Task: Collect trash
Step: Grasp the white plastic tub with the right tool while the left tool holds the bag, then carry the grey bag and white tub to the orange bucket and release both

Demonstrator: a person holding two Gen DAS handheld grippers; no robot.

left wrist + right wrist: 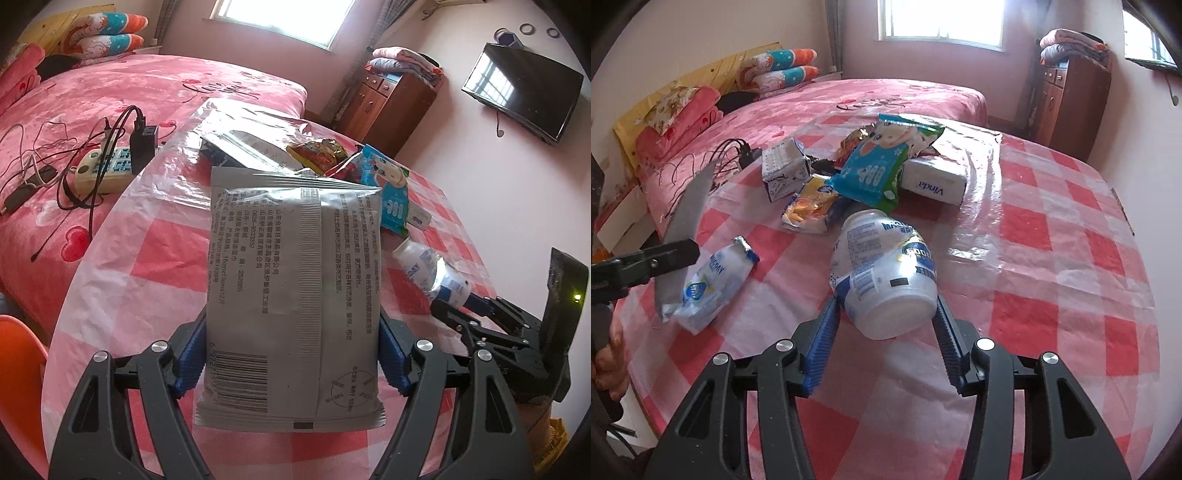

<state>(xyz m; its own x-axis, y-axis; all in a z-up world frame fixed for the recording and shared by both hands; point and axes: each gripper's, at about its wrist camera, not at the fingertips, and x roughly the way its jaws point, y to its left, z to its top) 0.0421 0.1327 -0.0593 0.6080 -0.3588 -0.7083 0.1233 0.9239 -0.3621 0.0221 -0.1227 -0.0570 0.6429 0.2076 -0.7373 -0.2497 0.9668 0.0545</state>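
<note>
While the blue pads (822, 343) of the right gripper (882, 339) press on either flank of the white plastic bottle (882, 273), they grip only its wide base, with the neck end pointing away toward the middle of the table (1052, 295). The left gripper (291, 350) is clamped on the grey foil packet (295, 295), which stands upright between its fingers above the near edge of the table.

Beyond the bottle lies the rest of the trash: a crushed white pouch (716, 284) near the left edge, and further in a heap of a small carton (783, 168), a yellow wrapper (809, 206), a blue snack bag (875, 170) and a tissue pack (934, 181).

The bottle looks smooth, thin-walled and already dented, so I judge it could slip out or buckle if squeezed harder. The packet is held low down and may flop over if tilted.
</note>
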